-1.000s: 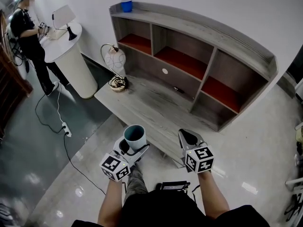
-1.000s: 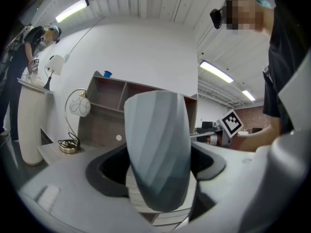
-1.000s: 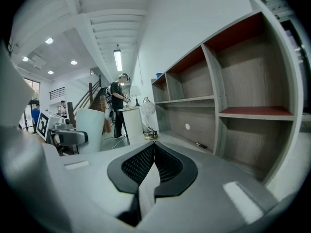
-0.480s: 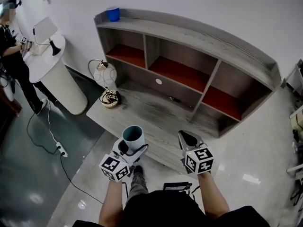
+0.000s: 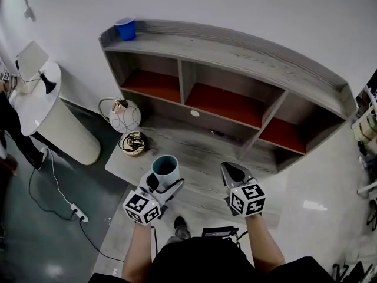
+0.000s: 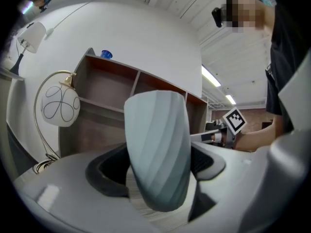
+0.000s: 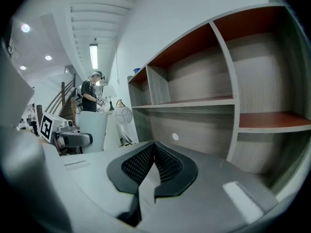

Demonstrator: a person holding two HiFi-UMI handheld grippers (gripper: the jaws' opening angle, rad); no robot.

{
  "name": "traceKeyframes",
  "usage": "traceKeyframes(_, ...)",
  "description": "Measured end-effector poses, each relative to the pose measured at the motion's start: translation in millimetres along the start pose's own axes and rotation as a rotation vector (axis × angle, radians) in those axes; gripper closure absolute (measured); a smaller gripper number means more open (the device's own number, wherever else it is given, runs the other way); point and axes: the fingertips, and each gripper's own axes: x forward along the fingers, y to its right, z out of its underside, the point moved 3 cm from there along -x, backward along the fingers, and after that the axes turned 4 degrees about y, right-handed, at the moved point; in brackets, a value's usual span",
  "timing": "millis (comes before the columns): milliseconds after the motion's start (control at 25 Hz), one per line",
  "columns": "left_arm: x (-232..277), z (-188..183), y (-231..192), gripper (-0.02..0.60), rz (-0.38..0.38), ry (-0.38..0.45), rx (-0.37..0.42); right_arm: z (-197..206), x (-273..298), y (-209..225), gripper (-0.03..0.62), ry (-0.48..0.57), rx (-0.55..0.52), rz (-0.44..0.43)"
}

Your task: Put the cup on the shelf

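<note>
Grey shelf (image 5: 235,49) ahead; left hand-held gripper (image 5: 164,184) clamps a seemingly upright cup (image 5: 166,167).

A grey wood-grain shelf unit (image 5: 247,55) with a curved top stands against a plain white wall (image 5: 247,2); its open compartments have red-brown floors, and a low grey platform (image 5: 194,152) runs along its front. At the left end of that platform sits a white globe lamp (image 5: 125,115) on a gold arc stand. Left of the shelf unit stands a white rounded counter (image 5: 62,131) with a white-shaded table lamp (image 5: 30,59) on top. The floor right of the shelf unit is pale glossy tile (image 5: 318,178); left of it the floor is dark grey (image 5: 29,217). Overhead, a white ceiling (image 7: 97,18) carries a lit strip light (image 7: 93,52) and small round spots (image 7: 25,28).
</note>
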Motion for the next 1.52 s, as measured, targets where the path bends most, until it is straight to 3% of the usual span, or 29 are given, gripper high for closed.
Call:
traceKeyframes(280, 21.4, -13.1, -46.2, 0.224, 0.107, -0.025, 0.016, -7.8, 36.1, -10.0, 0.58, 0.023, 0.025, 0.085)
traceKeyframes(640, 38.1, -15.9, -69.0, 0.224, 0.195, -0.035, 0.004, -8.7, 68.2, -40.4, 0.58, -0.002, -0.031, 0.073)
traceKeyframes(1520, 65.2, -7.8, -32.7, 0.224, 0.2, -0.047, 0.003, -12.3, 41.1, -12.6, 0.58, -0.006, -0.038, 0.044)
